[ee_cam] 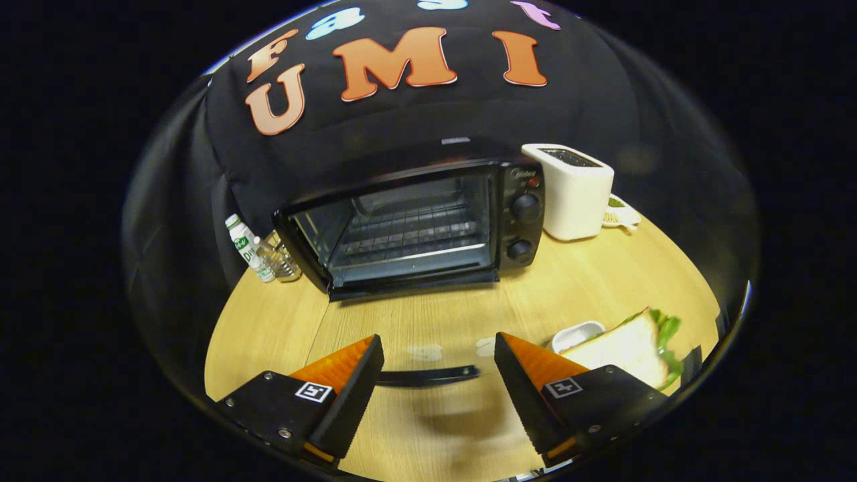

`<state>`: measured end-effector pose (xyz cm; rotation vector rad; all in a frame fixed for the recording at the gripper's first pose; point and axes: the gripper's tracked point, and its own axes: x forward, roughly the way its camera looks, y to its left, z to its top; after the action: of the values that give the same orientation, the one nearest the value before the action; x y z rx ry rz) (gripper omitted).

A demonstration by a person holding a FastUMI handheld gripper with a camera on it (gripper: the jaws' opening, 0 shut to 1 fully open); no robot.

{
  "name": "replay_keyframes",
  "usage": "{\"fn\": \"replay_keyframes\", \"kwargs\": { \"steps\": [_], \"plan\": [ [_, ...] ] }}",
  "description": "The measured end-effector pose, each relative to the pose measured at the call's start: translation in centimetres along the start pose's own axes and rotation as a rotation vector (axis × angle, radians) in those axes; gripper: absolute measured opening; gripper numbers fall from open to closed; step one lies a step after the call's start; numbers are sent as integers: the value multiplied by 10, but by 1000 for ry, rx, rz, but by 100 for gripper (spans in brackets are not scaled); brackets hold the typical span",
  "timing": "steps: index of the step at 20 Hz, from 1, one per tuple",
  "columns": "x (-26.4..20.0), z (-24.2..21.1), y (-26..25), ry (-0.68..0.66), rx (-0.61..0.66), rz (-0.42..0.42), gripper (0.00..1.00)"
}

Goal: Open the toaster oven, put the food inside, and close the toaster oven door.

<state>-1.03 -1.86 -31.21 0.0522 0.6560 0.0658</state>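
Note:
The black toaster oven point(428, 214) stands on the wooden table beyond the fingers, its wire rack point(408, 231) bare inside. Its glass door point(415, 321) lies folded down flat toward me, with the table showing through it. The door's dark handle bar point(428, 375) runs crosswise between my two fingers and neither finger presses on it. My gripper point(436, 339) is open. A sandwich point(629, 351) with green leaves rests on a white dish point(576, 333) just to the right of the right finger.
A white pop-up toaster point(574, 191) stands right of the oven, with a small dish of food point(619, 213) behind it. A small white bottle point(246, 246) and a clear bottle point(280, 260) stand at the oven's left. Bare wooden table point(602, 281) lies between oven and sandwich.

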Motion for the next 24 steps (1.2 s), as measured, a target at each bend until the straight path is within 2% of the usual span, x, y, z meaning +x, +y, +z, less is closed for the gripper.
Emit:
{"fn": "replay_keyframes", "kwargs": {
  "steps": [6,10,16,21,23,24],
  "plan": [
    [-19,57,-78,77,-21,51,99],
    [-27,63,-125,183,-5,91,99],
    [-31,11,-178,455,-30,153,99],
    [-28,-33,-189,621,16,218,98],
    [-26,-50,-187,668,50,242,90],
    [-26,-56,-185,689,68,255,80]
  ]
}}
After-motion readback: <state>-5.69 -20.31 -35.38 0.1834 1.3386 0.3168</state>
